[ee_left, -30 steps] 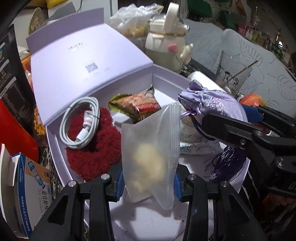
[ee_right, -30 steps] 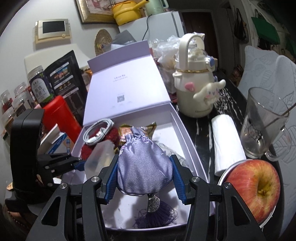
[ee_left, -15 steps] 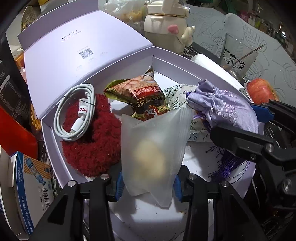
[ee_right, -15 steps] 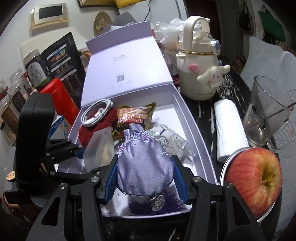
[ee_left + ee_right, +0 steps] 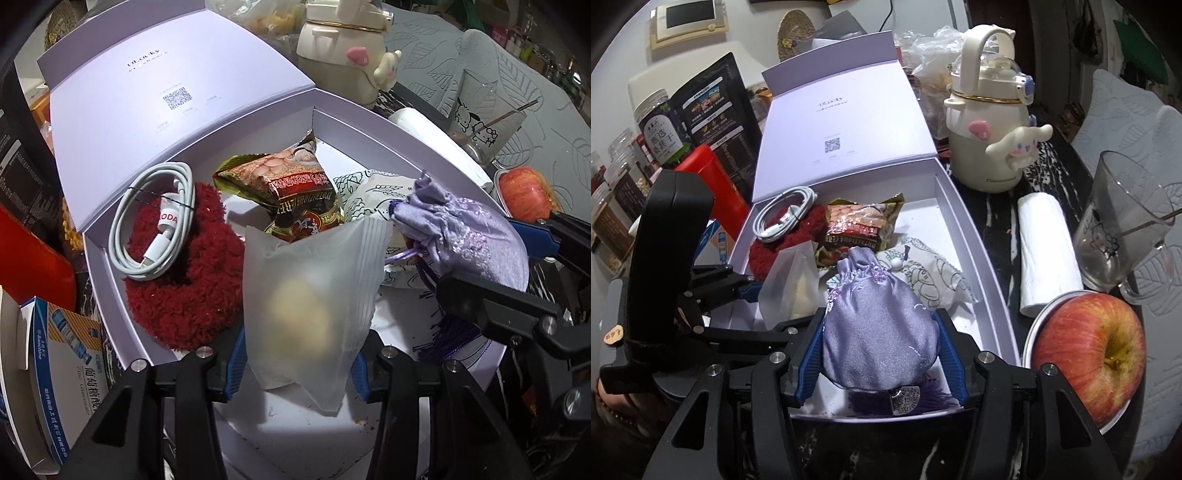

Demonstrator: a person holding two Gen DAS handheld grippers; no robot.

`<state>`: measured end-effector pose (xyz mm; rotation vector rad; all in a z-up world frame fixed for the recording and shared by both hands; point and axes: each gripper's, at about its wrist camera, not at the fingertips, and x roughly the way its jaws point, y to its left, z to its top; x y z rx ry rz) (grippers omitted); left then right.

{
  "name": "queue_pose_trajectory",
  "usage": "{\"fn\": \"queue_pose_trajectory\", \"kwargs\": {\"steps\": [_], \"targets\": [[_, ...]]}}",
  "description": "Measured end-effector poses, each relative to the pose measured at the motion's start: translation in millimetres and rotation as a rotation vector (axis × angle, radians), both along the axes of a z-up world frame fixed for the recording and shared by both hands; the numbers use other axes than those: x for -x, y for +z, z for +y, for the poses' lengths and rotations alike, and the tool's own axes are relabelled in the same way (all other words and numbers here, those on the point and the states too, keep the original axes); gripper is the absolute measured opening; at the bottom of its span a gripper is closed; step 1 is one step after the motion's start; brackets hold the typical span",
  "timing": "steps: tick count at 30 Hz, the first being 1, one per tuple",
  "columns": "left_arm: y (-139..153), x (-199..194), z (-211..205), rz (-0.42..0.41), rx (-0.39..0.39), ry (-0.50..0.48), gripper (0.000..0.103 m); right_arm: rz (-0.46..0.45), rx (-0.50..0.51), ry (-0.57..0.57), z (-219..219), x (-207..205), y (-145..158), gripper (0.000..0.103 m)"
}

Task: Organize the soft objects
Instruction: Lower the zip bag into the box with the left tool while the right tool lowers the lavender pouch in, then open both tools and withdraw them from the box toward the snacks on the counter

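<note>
— Both hand-held grippers have come lower and further in over the lavender box (image 5: 964, 236) in this last second; more of its floor shows under them now.

— What are they carrying?

— The left hand-held gripper (image 5: 295, 363) is clamped on a frosted plastic bag (image 5: 314, 291) with something pale inside. The right hand-held gripper (image 5: 877, 356) is closed around a purple satin pouch (image 5: 879, 325), its tassel (image 5: 871, 400) trailing onto the box floor near the front wall.

— So how much is sorted?

— A fair bit, I'd say. A red fluffy cloth (image 5: 192, 280) with a coiled white cable (image 5: 155, 221) on it lies at the far left of the box, a snack packet (image 5: 291, 188) in the middle, a printed fabric pouch (image 5: 931, 277) to the right. The two held items look like the last to set down; neither is released yet.

— And around it?

— A crowded dark counter (image 5: 997, 221): a cream cartoon bottle (image 5: 990, 122) behind, a paper towel roll (image 5: 1045, 251), a glass mug (image 5: 1123, 229) and an apple (image 5: 1089, 350) on a plate to the right, jars (image 5: 661, 129) along the left wall.
</note>
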<state>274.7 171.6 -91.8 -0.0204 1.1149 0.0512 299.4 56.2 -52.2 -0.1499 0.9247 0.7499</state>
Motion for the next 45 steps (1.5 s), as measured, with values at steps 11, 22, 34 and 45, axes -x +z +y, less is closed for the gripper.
{"fn": "queue_pose_trajectory", "kwargs": {"steps": [11,22,34,45], "targets": [[9.2,-1.2,-7.9,-0.024,-0.032,0.007,0.074,-0.026,0.033,-0.035,-7.8,-2.0,9.9,0.068],[58.6,9.9,-13.7,-0.127,-0.062,0.036,0.074,-0.102,0.005,-0.048,-14.6,8.9,46.5,0.068],[130.2,48.6,-10.8,-0.31,-0.107,0.057,0.074,-0.259,-0.072,-0.058,-26.0,44.5,112.4,0.068],[184.4,104.1,-22.8,-0.499,-0.12,0.056,0.074,-0.368,-0.161,-0.09,-50.4,92.9,154.3,0.069]]}}
